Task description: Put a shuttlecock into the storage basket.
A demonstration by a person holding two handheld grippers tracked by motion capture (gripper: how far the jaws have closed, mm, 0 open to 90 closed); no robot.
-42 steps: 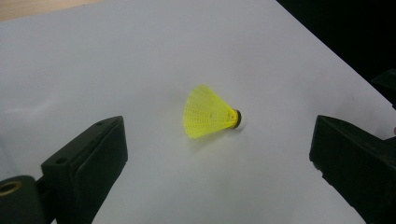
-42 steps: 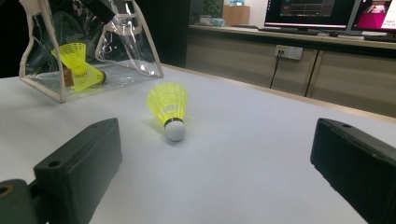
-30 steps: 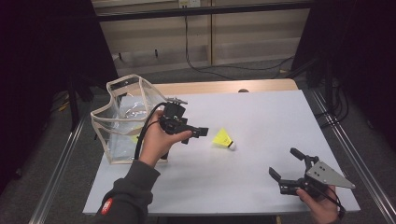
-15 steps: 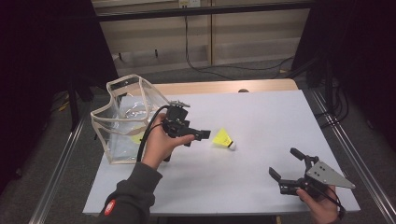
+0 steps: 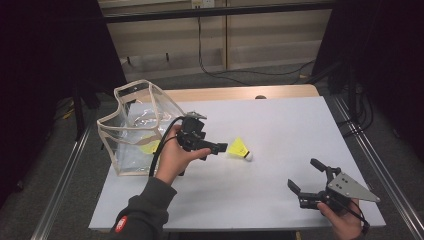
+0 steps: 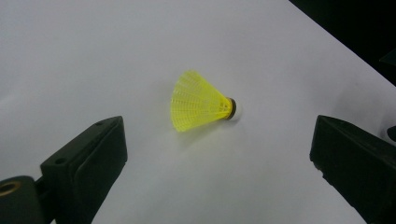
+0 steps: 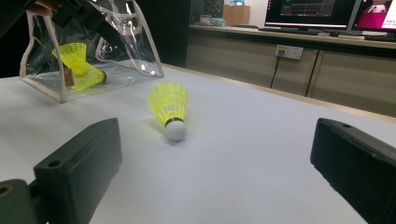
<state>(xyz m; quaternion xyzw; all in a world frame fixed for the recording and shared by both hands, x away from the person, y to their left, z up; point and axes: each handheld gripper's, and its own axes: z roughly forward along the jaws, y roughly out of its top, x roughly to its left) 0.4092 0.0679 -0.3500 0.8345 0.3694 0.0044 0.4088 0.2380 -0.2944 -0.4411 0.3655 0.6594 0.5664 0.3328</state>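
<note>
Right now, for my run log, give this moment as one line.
left hand-held gripper: open, nearing shuttlecock | right hand-held gripper: open, idle | clear bag: holds shuttlecocks

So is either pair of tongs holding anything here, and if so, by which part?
Nothing is held. The left tongs stand open just short of the yellow shuttlecock, which lies free on the table. The right tongs are open too, well apart from it.

Shuttlecocks (image 7: 81,65) inside clear bag (image 7: 135,42) — blurred, count unclear.
</note>
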